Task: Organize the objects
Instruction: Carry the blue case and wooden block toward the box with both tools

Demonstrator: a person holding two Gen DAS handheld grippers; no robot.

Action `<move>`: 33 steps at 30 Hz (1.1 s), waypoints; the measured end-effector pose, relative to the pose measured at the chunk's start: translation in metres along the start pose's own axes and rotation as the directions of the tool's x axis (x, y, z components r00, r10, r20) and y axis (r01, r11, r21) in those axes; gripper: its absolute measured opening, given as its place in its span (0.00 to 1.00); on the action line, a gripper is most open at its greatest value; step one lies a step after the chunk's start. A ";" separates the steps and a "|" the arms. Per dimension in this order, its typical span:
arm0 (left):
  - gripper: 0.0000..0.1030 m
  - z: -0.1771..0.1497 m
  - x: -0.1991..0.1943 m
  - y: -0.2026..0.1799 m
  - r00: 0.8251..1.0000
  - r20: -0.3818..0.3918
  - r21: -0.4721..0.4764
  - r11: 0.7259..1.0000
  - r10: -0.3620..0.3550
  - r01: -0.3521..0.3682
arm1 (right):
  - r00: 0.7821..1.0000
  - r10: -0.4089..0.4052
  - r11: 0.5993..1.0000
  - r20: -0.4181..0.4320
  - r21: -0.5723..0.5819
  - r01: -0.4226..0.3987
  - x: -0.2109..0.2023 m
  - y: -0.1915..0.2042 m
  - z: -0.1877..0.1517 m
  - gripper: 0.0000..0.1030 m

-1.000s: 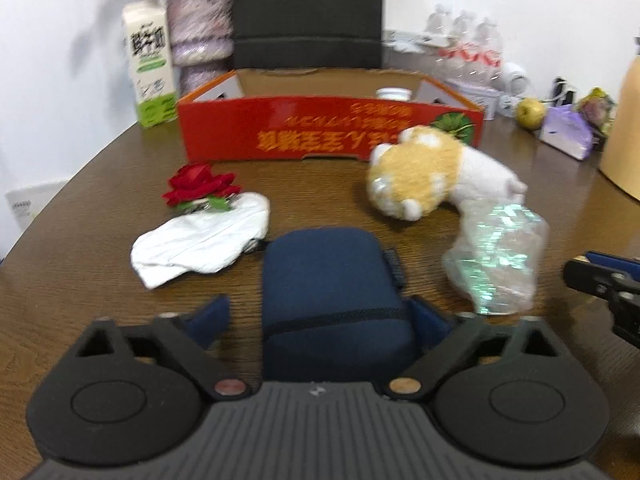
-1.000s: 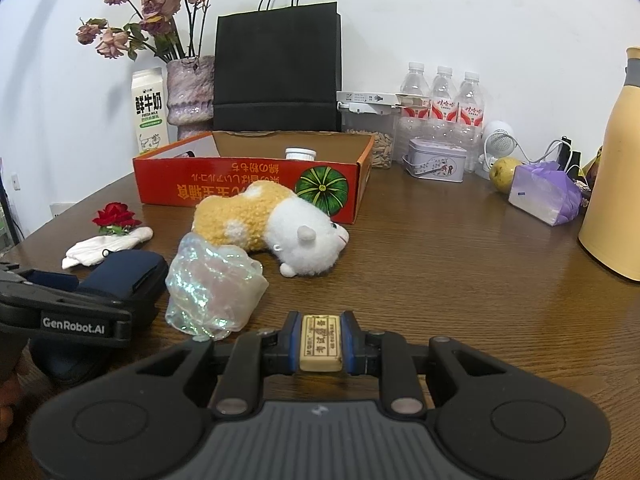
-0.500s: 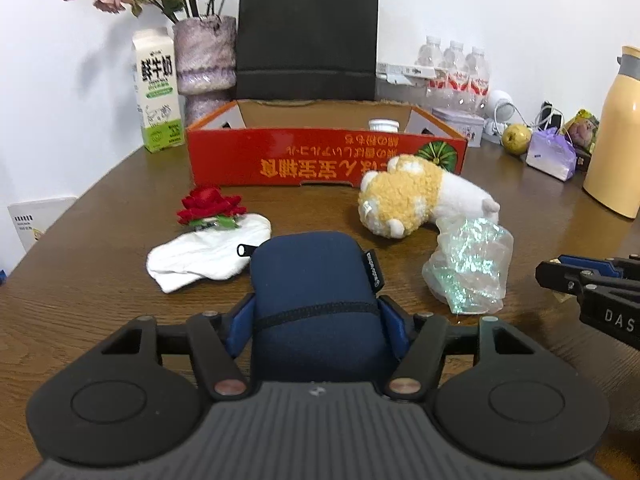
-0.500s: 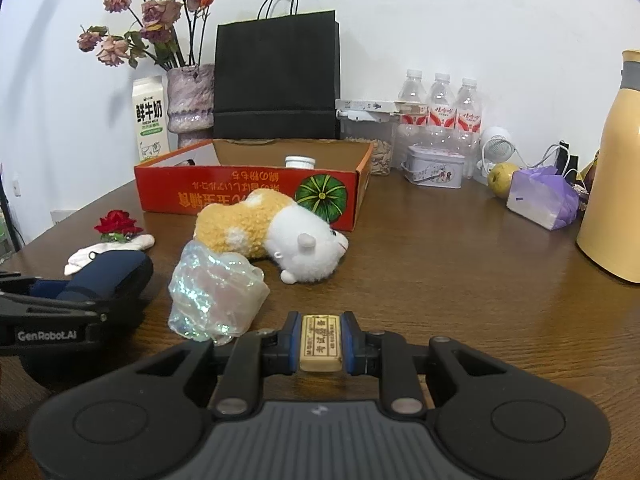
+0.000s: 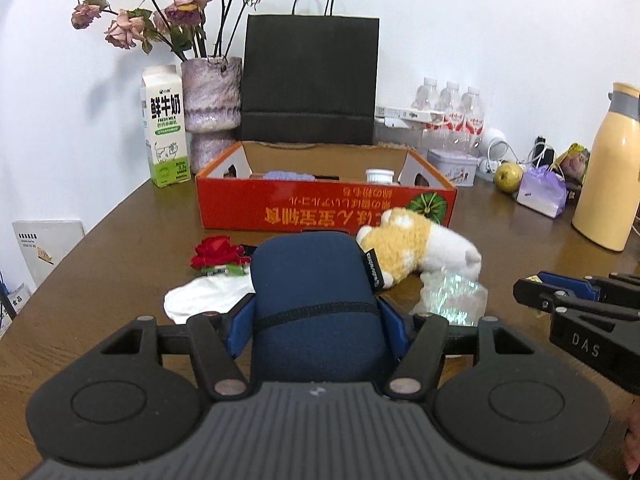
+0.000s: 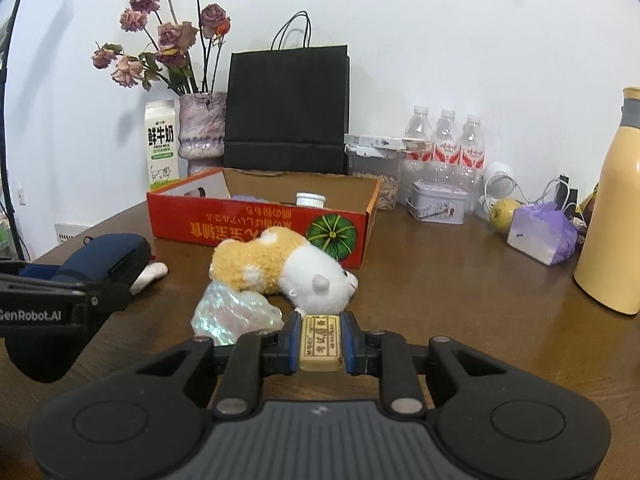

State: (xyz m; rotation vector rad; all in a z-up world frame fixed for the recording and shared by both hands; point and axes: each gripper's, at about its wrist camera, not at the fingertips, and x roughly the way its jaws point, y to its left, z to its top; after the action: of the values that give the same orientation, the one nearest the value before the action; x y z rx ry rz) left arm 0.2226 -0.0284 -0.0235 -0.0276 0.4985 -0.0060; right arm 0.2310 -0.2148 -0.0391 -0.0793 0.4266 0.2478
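Brown wood-grain surface (image 5: 120,240) against a white wall, seen from both wrist cameras. Left hand-held gripper (image 5: 316,316): its blue pads press on both sides of a navy fabric pouch (image 5: 314,296), which stands up between the fingers and, in the right wrist view, hangs clear of the surface. Right hand-held gripper (image 6: 320,338): fingers pressed together on a small cream eraser (image 6: 320,340) with printed characters on its top face. Places below are given relative to the red cardboard box (image 5: 320,210), which lies open-topped toward the back of the surface and holds a white-capped jar (image 5: 379,175) and a lilac item. Just in front of the box, to its right half, a yellow-and-white plush toy (image 6: 280,270) lies on its side; a crumpled iridescent wrapper (image 6: 236,314) touches the toy's near side. In front of the box's left half lie a red artificial rose (image 5: 214,254) and a white cloth (image 5: 204,298), partly hidden by the pouch. Behind the box stand a black paper bag (image 5: 312,80), a vase of dried roses (image 5: 210,96) and a milk carton (image 5: 164,126). Well to the right of the box stands a yellow flask (image 5: 608,168).
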 end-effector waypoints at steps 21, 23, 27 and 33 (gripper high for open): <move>0.63 0.061 0.017 0.004 0.995 0.098 -0.018 1.000 0.009 -0.007 | 0.993 0.067 0.998 0.099 -0.012 -0.066 0.021 0.022 0.061 0.19; 0.63 0.067 0.023 0.005 0.995 0.103 -0.023 1.000 0.013 -0.011 | 0.992 0.067 0.998 0.103 -0.016 -0.066 0.028 0.023 0.067 0.19; 0.63 0.080 0.037 0.008 0.994 0.108 -0.035 0.999 0.017 -0.014 | 0.992 0.072 0.997 0.104 -0.018 -0.071 0.042 0.024 0.078 0.19; 0.63 0.096 0.059 0.012 0.993 0.116 -0.051 0.998 0.027 -0.021 | 0.989 0.079 0.997 0.121 -0.019 -0.077 0.067 0.026 0.095 0.19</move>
State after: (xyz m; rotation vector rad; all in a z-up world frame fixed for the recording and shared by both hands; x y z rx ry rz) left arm 0.3203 -0.0147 0.0323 -0.0707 0.3817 0.0314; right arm 0.3213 -0.1627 0.0186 -0.0609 0.3065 0.3309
